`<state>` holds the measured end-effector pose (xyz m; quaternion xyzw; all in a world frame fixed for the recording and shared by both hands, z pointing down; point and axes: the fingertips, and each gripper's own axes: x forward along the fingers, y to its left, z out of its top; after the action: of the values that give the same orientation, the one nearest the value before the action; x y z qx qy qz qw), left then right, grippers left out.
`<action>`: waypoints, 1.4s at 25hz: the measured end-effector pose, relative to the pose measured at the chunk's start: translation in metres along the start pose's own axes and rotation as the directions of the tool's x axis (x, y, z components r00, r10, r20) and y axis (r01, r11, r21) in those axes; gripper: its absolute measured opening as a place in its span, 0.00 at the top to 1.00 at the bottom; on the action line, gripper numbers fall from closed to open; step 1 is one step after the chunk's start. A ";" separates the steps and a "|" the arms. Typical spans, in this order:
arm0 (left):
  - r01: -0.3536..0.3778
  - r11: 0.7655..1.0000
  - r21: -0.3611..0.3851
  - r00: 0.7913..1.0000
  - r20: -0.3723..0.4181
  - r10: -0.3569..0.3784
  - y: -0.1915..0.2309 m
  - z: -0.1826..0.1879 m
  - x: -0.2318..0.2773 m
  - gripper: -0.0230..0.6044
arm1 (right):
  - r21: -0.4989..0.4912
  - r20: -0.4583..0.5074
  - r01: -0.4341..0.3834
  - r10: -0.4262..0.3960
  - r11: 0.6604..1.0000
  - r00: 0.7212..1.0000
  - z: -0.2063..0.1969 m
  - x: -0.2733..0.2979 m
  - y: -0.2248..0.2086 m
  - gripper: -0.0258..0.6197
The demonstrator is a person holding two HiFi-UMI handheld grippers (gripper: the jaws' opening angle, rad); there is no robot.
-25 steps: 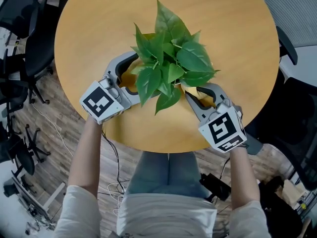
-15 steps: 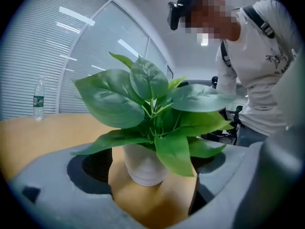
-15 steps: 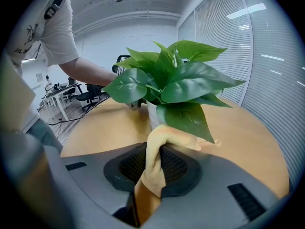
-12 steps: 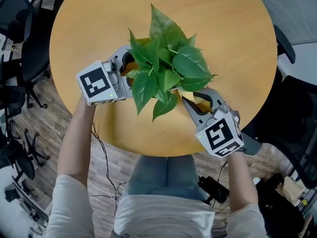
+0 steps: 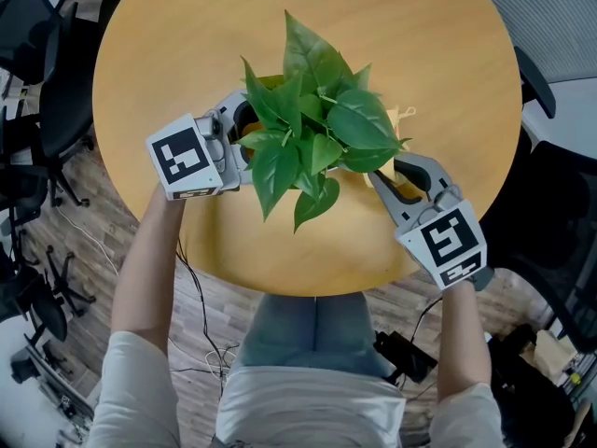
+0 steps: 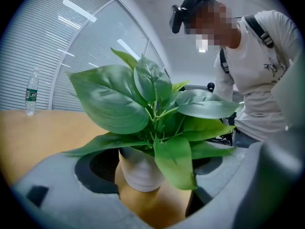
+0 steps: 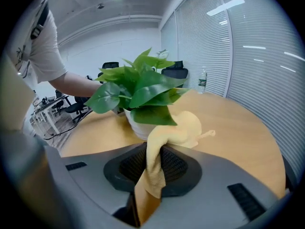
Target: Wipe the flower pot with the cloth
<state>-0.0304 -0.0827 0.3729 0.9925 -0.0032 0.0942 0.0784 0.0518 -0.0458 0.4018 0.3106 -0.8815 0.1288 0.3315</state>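
- L gripper (image 5: pixel 244 129): jaws wide apart, one either side of the flower pot (image 6: pixel 138 173); they've just been closing a little. The pot's left side sits against or v. near one jaw, w/ bare counter showing between the pot and the other jaw, so no squeeze on it.
- R gripper (image 7: pixel 151 159): jaws closed tight on the yellow cloth (image 7: pixel 183 128). One end hangs down betw. the jaws; the rest bunches out ahead of them.
- Cloth's bunched end lies against the pot's side, on the R gripper's side, partly under a leaf.
- Pot: white, ribbed, upright on the counter (image 5: pixel 420 45), betw. the two grippers.
- Plant (image 5: pixel 317 119): broad green leaves spread over the pot, hiding it and part of both jaws in the head view.
- Counter: round, light wood. A water bottle (image 6: pixel 31 92) stands at its far edge in the L gripper view, well apart from the pot.
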 end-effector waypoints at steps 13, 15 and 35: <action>-0.112 0.994 -0.014 0.993 0.023 0.112 0.000 0.003 0.003 0.26 | -0.284 -0.098 -0.005 -0.024 0.959 0.995 0.020 0.027 -0.010 0.85; -0.129 0.992 -0.018 0.991 0.029 0.129 0.000 0.003 0.003 0.26 | -0.289 -0.098 -0.005 -0.024 0.957 0.995 0.020 0.027 -0.009 0.85; -0.310 0.949 -0.063 0.950 0.002 0.311 -0.002 0.004 0.010 0.26 | -0.280 -0.091 -0.023 -0.003 0.960 0.996 0.012 0.018 0.005 0.85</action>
<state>-0.0201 -0.0817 0.3703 0.9772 -0.1626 0.0994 0.0935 0.0323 -0.0551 0.4046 0.2500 -0.8765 0.0181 0.4111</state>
